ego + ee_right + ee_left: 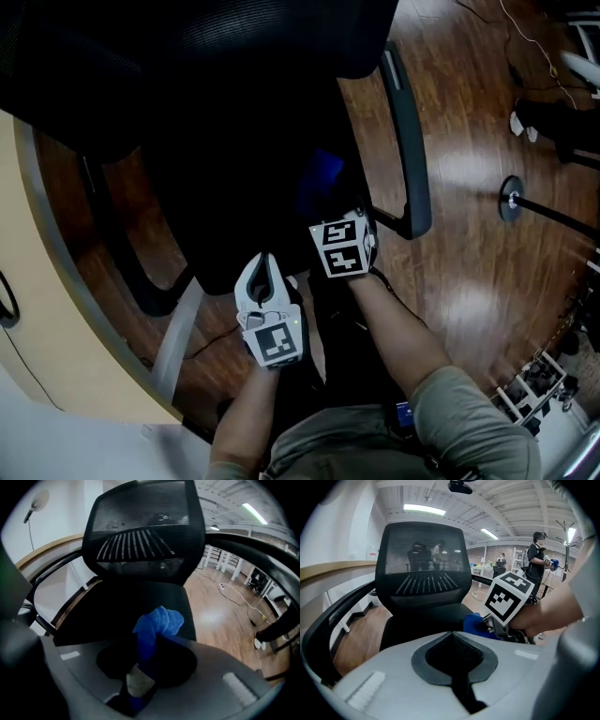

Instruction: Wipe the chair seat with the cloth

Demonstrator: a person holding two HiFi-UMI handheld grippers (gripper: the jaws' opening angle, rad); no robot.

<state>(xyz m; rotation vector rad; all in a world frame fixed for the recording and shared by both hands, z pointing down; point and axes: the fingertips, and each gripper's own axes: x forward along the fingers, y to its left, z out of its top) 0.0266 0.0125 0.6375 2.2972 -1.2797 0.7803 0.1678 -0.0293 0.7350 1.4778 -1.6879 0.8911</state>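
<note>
A black office chair stands below me, and its seat (234,197) is very dark in the head view. My right gripper (330,204) is shut on a bunched blue cloth (323,173) and holds it over the seat's right side. In the right gripper view the cloth (157,625) sticks up from between the jaws in front of the seat (117,606). My left gripper (262,270) is just left of the right one, at the seat's near edge, shut with nothing in it. The left gripper view shows the cloth (474,623) and the seat (417,620).
The chair's mesh backrest (424,564) rises beyond the seat, and its right armrest (412,141) runs beside my right hand. A curved beige desk edge (47,309) lies to the left. To the right is wooden floor (469,244) with a stand base (511,199). A person (536,559) stands far behind.
</note>
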